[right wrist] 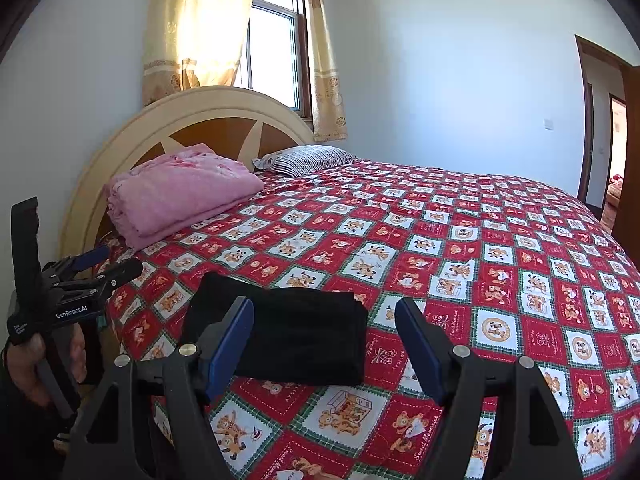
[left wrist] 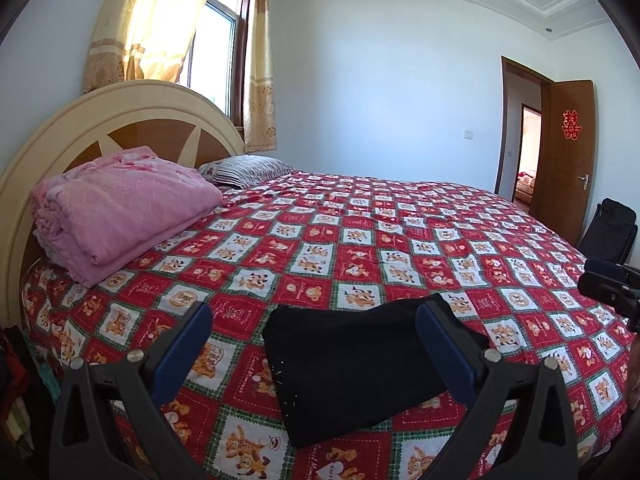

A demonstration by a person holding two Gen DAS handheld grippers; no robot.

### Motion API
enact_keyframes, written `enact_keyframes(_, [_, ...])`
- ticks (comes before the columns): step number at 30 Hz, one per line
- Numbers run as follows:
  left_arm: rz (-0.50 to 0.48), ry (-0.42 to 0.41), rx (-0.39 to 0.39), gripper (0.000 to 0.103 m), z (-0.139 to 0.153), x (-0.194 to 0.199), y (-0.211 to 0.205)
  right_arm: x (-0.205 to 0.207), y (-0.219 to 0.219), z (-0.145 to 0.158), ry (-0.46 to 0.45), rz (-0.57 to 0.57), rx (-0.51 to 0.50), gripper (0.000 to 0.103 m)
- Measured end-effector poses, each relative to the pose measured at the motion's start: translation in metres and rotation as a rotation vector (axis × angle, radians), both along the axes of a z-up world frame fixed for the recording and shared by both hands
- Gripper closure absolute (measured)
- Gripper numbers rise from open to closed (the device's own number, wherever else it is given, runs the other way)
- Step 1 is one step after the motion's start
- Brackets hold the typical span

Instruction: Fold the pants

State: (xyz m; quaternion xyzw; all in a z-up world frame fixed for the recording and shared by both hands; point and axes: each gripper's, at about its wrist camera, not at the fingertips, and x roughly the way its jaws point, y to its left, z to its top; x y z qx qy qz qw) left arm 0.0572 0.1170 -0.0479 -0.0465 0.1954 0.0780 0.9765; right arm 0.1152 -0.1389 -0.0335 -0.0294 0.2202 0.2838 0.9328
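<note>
The black pants (left wrist: 352, 372) lie folded into a compact rectangle on the red patchwork bedspread (left wrist: 360, 248), near the bed's front edge. My left gripper (left wrist: 314, 312) hovers just in front of them, open wide, with its right finger (left wrist: 444, 348) overlapping the bundle's right end in the picture; nothing is pinched. In the right wrist view the pants (right wrist: 304, 336) sit behind the left finger (right wrist: 230, 344) of my right gripper (right wrist: 325, 304), which is open with bare bedspread between its pads. The left gripper (right wrist: 100, 268) shows at the far left, held by a hand (right wrist: 24, 360).
A folded pink quilt (left wrist: 120, 208) and a striped pillow (left wrist: 248, 168) lie by the cream headboard (left wrist: 120, 112). A curtained window (left wrist: 216, 40) is behind it. An open brown door (left wrist: 564, 160) and a black bag (left wrist: 608, 232) stand at the right.
</note>
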Motion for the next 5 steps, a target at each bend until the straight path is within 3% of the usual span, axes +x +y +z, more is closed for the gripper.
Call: enact_keyframes(5, [-0.02,-0.006,0.006,0.0,-0.0004,0.0,-0.0013,0.0014,0.0006,-0.003,0.005,0.0,-0.005,0.029])
